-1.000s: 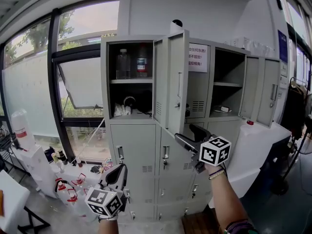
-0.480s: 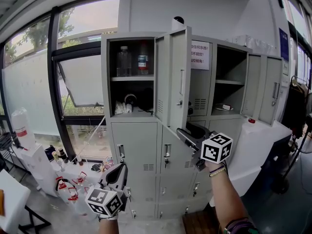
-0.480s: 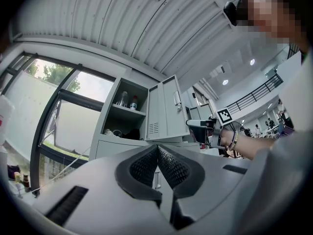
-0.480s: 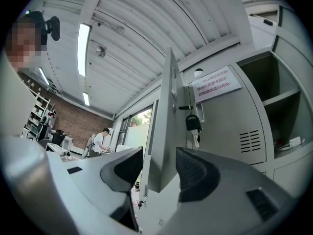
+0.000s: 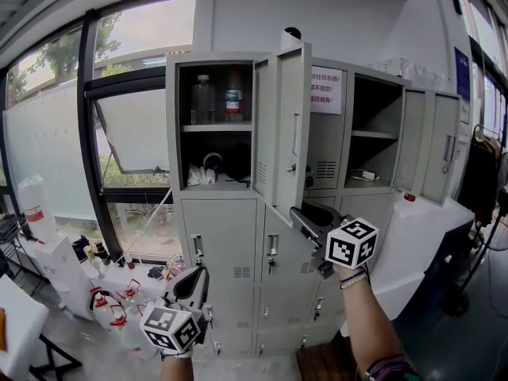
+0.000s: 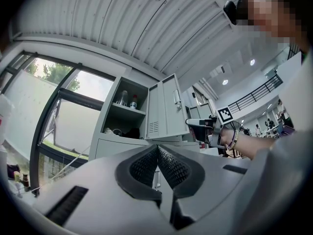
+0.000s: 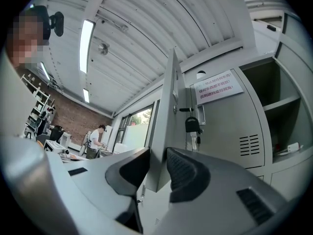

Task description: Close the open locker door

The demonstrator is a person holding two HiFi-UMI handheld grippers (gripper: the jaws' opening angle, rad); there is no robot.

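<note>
The grey locker bank (image 5: 222,236) has its top-left compartment open, with bottles (image 5: 231,101) on the shelf. Its open door (image 5: 287,125) swings out toward me. My right gripper (image 5: 298,213) reaches up to the door's bottom corner. In the right gripper view its jaws (image 7: 157,156) are closing, with the door's lower edge (image 7: 168,106) between the pads and touched on both sides. A key and tag hang from the door's lock (image 7: 191,125). My left gripper (image 5: 197,276) hangs low in front of the lower lockers, shut and empty (image 6: 157,152).
Two more doors (image 5: 432,145) stand open at the right end of the bank. A notice (image 5: 321,92) is stuck on the middle locker. Spray bottles and clutter (image 5: 111,312) lie on the floor at left beside a large window. A person's forearm (image 5: 361,324) holds the right gripper.
The right gripper's jaws have closed in around the door's bottom edge. The left gripper has stayed where it was.
</note>
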